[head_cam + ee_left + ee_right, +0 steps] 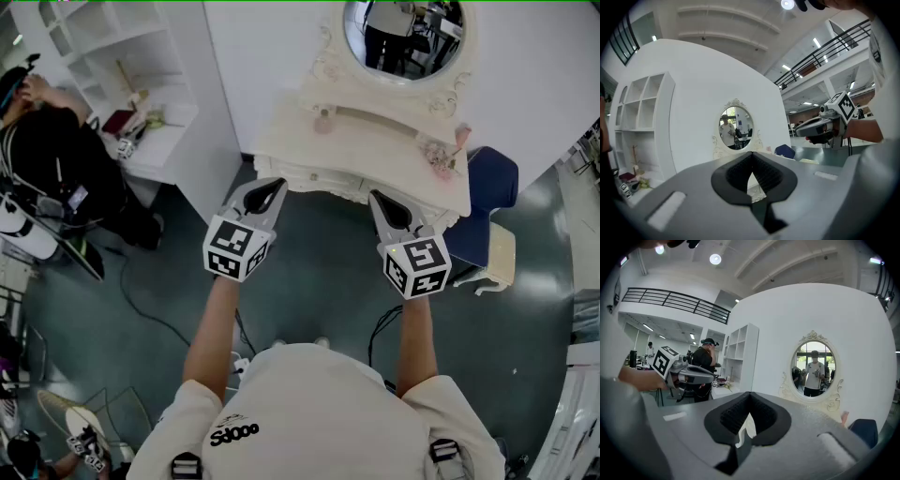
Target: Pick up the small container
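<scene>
Container (323, 120), one only, small and pinkish, stands on the cream surface (375, 145). Two claws, left claw (268, 185) and right claw (381, 197), are pressed together, empty.

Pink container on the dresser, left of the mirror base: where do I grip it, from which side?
Likely across its sides, coming from the front of the dresser with the left gripper, the nearer one. The pink container stands alone there, with the mirror close behind, so only the front looks open. Its shape is too small to tell.

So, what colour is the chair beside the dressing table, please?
Dark blue chair, clearest in the head view.
</scene>
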Tool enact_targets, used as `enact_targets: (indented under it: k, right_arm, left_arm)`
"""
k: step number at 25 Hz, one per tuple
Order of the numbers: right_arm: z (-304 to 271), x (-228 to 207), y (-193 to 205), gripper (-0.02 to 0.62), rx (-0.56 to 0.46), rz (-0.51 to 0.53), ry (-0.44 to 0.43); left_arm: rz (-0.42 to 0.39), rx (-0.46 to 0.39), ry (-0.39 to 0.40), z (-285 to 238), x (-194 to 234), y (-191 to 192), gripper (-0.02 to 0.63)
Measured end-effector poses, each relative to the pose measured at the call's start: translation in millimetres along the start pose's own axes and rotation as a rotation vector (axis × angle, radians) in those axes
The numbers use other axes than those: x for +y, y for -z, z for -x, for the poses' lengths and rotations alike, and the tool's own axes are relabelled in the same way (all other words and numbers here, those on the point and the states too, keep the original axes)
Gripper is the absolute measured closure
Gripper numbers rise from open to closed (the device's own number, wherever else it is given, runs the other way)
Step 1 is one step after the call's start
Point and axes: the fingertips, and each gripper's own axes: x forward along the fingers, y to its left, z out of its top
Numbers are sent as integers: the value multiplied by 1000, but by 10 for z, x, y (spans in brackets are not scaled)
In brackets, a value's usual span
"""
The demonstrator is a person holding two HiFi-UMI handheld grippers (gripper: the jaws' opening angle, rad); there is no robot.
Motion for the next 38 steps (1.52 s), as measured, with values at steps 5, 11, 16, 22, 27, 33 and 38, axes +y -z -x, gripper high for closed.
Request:
enact_targets:
  k: [5, 11, 16, 22, 27, 33, 38]
  right_arm:
    - [-27, -182, 10, 593, -7, 6, -10]
    - [-80, -353, 113, 592, -31, -63, -79]
    - [-253, -422, 119, 592, -66, -228, -137]
    - [-812, -572, 276, 594, 1, -123, -109]
    - [-1528, -826, 301, 594, 43, -96, -73]
    - [-2507, -1247, 170, 592, 71, -90, 8]
    - [-3212, -1494, 173, 592, 106, -97, 35]
  left_arm:
    - [-6, 1, -7, -171, -39, -24, 588]
    - [-10, 11, -11, -346, -174, 0, 588]
    - [7, 31, -7, -448, -77, 127, 588]
    - [44, 28, -3, -836, 387, 367, 588]
    - [55, 46, 8, -1350, 1073, 568, 588]
    - [47, 85, 50, -1973, 1861, 645, 588]
    - [47, 104, 82, -2392, 2418, 733, 588]
